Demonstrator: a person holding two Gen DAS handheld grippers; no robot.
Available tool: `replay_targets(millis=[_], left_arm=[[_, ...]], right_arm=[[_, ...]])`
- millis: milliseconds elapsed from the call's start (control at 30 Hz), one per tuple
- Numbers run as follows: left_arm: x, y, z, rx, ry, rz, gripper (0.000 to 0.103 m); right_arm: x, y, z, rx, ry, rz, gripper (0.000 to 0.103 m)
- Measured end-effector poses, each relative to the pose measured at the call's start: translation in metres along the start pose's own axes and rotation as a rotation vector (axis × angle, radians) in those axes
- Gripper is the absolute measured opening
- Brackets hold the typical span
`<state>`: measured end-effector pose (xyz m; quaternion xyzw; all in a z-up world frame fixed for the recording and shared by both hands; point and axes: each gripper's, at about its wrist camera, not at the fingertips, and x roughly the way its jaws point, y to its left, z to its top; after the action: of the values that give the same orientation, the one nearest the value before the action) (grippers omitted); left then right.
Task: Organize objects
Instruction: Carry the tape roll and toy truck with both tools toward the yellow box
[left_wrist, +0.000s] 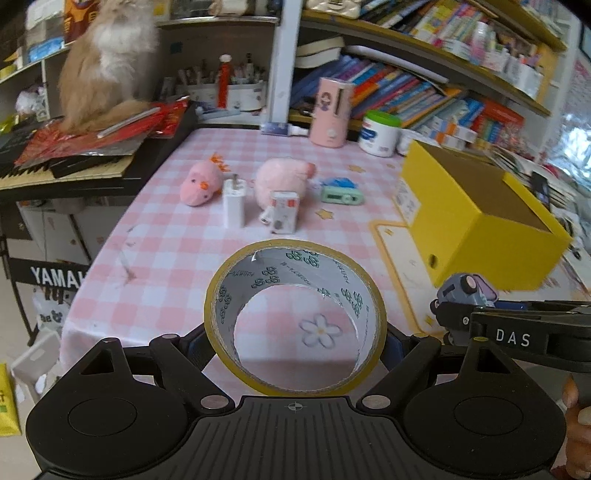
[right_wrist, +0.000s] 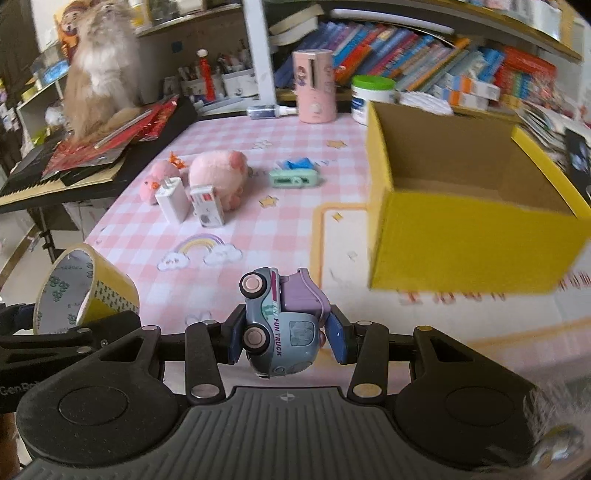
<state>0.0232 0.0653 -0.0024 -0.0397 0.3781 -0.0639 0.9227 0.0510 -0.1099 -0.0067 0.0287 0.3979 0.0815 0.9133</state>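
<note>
- Gripping one tape roll (left_wrist: 295, 319), yellow-edged: left gripper (left_wrist: 295, 343).
- Right gripper (right_wrist: 286, 339) clamps one blue-purple truck (right_wrist: 282, 325).
- Two pink plushies (left_wrist: 201, 183), two chargers (left_wrist: 234, 203), one yellow box (right_wrist: 469, 206).

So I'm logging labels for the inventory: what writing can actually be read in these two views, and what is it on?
"FUN TRUCK": on the side of the toy truck held in the right gripper.
"DAS": on the right gripper's arm, seen from the left wrist view.
"YAMAH", cut off: on the keyboard stand.
"GenRo", cut off at the edge: on the left gripper, seen from the right wrist view.
Too small or blurred: print inside the tape roll, book spines, jar label, yellow box sticker.
</note>
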Motion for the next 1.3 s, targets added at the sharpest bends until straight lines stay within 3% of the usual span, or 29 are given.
replay_targets(millis=[433, 900, 1300], left_arm=[[-0.012, -0.045, -0.019, 0.121, 0.011, -0.150, 0.087], [0.000, -0.111, -0.024, 0.278, 0.040, -0.315, 0.087], [0.003, -0.140, -0.014, 0.334, 0.013, -0.341, 0.087]], right_arm=[[-0.050, -0.037, -0.056, 0.134, -0.001, -0.129, 0.042], [-0.087, -0.085, -0.088, 0.272, 0.006, -0.281, 0.042], [-0.092, -0.110, -0.083, 0.298, 0.001, -0.309, 0.042]])
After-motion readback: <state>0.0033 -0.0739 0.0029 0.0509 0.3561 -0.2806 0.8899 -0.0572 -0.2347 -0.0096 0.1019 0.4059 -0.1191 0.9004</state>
